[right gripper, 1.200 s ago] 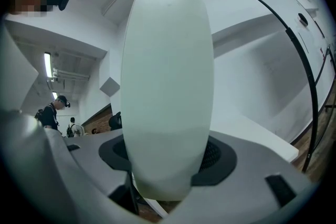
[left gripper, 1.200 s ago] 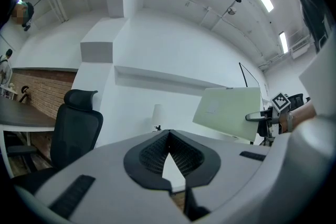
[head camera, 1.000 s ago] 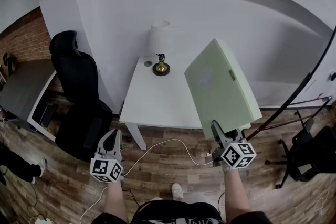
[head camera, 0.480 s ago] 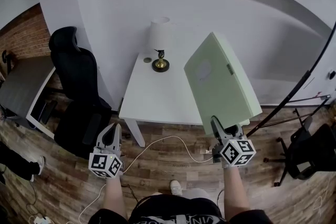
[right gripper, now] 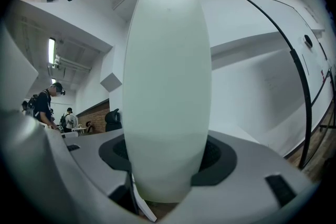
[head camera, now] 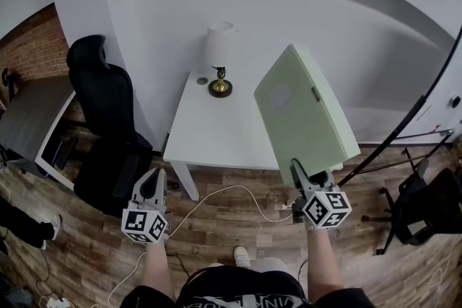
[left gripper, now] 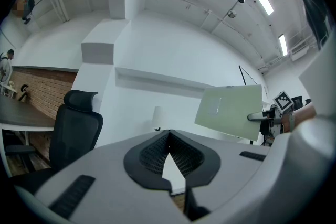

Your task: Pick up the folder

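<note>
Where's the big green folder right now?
In the head view the folder is on the right, held up by the right gripper above the white table's right end.

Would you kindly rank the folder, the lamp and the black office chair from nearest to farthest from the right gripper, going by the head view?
1. The folder, clamped in the right gripper itself.
2. The lamp, ahead and left, at the far edge of the white table.
3. The black office chair, far left, beyond the table.
</note>
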The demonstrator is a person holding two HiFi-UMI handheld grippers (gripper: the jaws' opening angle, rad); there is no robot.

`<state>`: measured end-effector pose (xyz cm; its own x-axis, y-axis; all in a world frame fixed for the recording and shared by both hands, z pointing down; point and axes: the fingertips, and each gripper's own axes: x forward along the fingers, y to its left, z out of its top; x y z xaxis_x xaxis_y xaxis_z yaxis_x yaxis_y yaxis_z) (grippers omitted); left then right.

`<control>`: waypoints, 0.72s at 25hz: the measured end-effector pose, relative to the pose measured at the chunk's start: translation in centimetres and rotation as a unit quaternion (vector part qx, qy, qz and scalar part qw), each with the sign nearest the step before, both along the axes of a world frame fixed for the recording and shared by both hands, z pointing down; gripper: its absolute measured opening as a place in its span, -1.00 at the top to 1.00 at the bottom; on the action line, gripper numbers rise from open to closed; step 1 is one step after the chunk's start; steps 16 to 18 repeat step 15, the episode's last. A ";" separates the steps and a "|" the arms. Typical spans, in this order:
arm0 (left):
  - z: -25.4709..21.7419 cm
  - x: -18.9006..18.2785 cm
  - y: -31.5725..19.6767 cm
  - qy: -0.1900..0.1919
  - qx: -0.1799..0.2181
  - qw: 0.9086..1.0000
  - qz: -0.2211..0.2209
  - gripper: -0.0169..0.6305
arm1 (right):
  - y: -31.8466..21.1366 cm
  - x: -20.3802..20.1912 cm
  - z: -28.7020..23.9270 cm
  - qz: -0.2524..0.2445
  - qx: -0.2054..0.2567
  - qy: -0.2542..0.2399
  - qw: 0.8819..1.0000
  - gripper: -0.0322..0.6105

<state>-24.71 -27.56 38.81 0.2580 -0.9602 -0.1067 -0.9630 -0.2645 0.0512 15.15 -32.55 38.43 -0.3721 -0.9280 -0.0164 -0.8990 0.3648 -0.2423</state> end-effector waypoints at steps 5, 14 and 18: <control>0.1 -0.1 0.1 0.000 -0.002 1.000 0.002 0.91 | 0.2 -0.1 0.0 0.003 -0.001 0.000 1.000 -0.02; 0.3 -0.4 0.0 0.000 -0.004 1.000 0.001 0.91 | 0.2 -0.1 0.4 0.008 -0.002 0.000 1.000 -0.02; 0.4 -0.4 0.0 -0.001 -0.004 1.000 0.001 0.91 | 0.2 -0.1 0.5 0.008 -0.002 0.000 1.000 -0.02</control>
